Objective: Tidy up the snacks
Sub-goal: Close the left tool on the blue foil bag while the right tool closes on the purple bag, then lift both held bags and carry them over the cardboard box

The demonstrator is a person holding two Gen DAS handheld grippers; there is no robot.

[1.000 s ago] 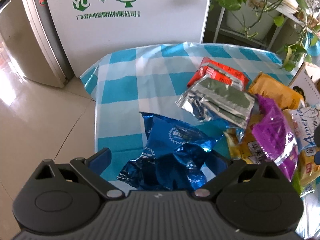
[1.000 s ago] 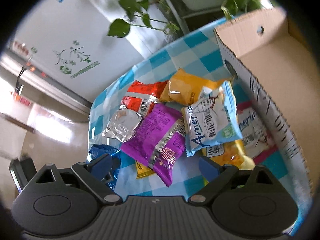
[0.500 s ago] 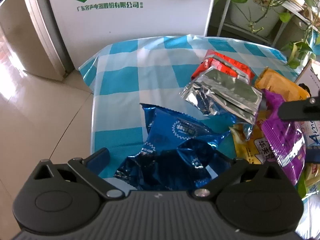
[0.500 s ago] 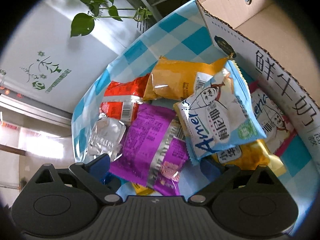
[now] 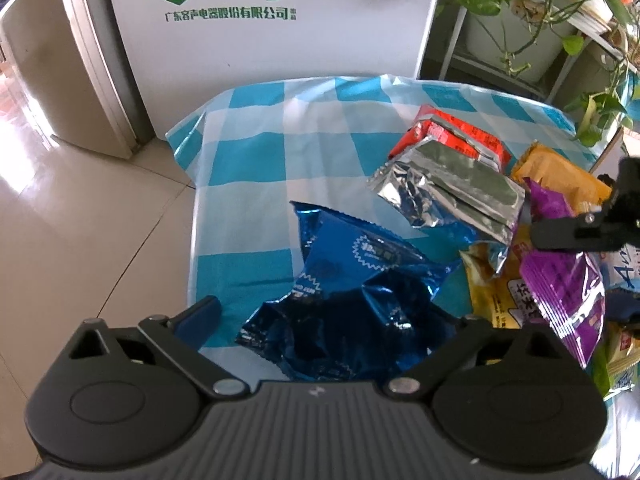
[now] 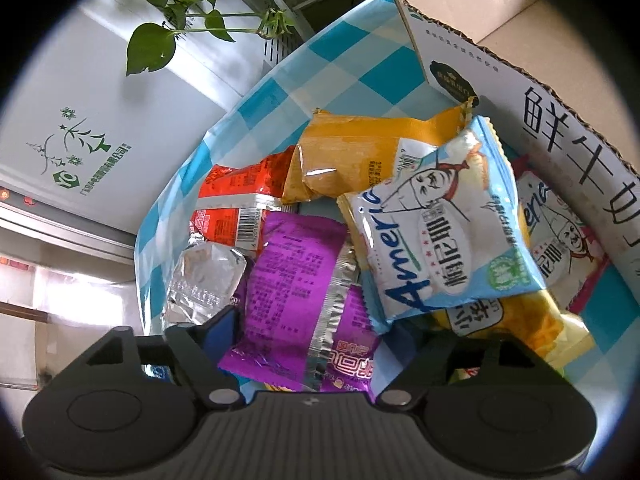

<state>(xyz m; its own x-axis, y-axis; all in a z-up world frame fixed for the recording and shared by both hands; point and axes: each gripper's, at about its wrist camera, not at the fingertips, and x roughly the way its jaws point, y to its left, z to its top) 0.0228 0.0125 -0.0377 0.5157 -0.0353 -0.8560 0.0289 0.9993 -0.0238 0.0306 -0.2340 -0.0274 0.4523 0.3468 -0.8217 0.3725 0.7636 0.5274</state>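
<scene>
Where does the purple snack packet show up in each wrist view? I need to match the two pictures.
Left wrist view: the purple snack packet lies at the right edge, partly behind the right gripper's dark finger.
Right wrist view: it lies low and centre, between that gripper's fingers.
Shared landmark: the crumpled silver packet, which lies just left of the purple one in both.
</scene>
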